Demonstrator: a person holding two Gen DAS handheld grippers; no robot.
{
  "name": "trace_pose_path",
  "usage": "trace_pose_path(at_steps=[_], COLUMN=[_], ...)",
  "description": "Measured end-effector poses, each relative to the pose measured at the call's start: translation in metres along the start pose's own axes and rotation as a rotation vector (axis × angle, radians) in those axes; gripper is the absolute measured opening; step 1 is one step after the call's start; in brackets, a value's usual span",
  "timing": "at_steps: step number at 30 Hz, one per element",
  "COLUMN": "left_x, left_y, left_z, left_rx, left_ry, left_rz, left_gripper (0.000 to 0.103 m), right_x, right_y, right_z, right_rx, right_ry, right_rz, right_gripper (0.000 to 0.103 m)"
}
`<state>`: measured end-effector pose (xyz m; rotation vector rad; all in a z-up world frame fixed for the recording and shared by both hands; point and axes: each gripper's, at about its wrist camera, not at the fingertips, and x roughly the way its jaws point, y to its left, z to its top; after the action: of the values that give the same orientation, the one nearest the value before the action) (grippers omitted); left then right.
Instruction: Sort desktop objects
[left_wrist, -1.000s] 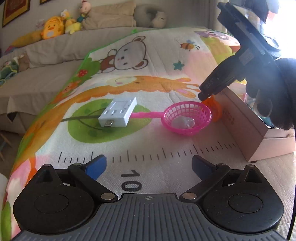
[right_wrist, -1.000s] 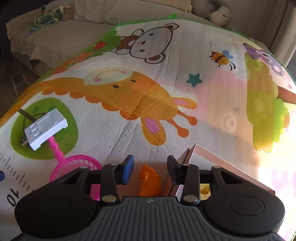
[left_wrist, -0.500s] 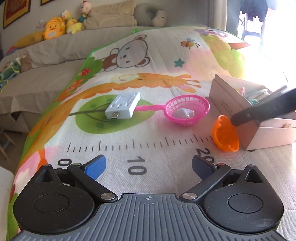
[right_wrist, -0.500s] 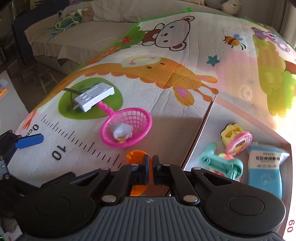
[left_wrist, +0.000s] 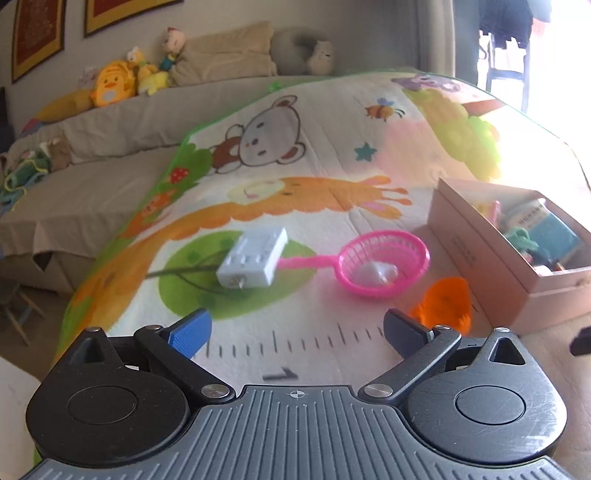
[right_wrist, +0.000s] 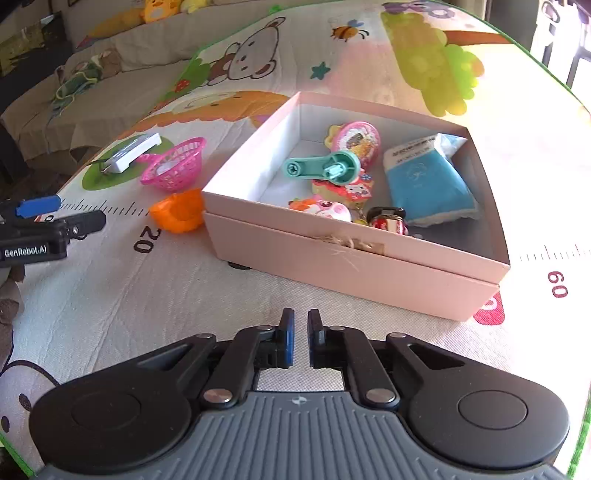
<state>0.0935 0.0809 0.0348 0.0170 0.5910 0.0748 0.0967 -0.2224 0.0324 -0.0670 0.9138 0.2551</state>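
An orange cup (left_wrist: 445, 304) lies on its side on the play mat, next to the pink box (left_wrist: 491, 258); it also shows in the right wrist view (right_wrist: 179, 210). A pink net basket (left_wrist: 384, 264) holds a small white thing, and a white power strip (left_wrist: 255, 258) lies on its handle. My left gripper (left_wrist: 295, 328) is open and empty, just before the cup. My right gripper (right_wrist: 297, 341) is shut and empty, pulled back in front of the box (right_wrist: 332, 254). The box holds several toys and a blue packet (right_wrist: 424, 181).
The play mat (left_wrist: 317, 166) covers the surface beside a grey sofa (left_wrist: 110, 155) with plush toys along the back. The left gripper shows at the left edge of the right wrist view (right_wrist: 44, 221).
My right gripper has pulled back from the orange cup and stayed shut, empty. The cup now lies beside the box. My left gripper has moved nearer to the cup.
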Motion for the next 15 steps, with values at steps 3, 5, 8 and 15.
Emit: trace_pose_path(at_steps=[3, 5, 8, 15], left_x=[0.031, 0.056, 0.086, 0.101], left_y=[0.014, 0.025, 0.033, 0.029], left_z=[0.027, 0.040, 0.046, 0.043], left_rx=[-0.017, -0.051, -0.087, -0.090], left_ry=[-0.008, 0.039, 0.114, 0.139], left_rz=[0.087, 0.096, 0.044, 0.029], left_gripper=[0.102, 0.102, 0.102, 0.075], right_x=[0.004, 0.005, 0.006, 0.010], right_y=[-0.007, -0.009, -0.008, -0.004], right_z=[-0.005, -0.008, -0.010, -0.011], right_rx=[0.058, 0.072, 0.092, 0.073], right_ry=[-0.021, -0.050, -0.077, -0.097], right_rz=[0.017, 0.028, 0.045, 0.038], right_gripper=[0.032, 0.037, 0.048, 0.056])
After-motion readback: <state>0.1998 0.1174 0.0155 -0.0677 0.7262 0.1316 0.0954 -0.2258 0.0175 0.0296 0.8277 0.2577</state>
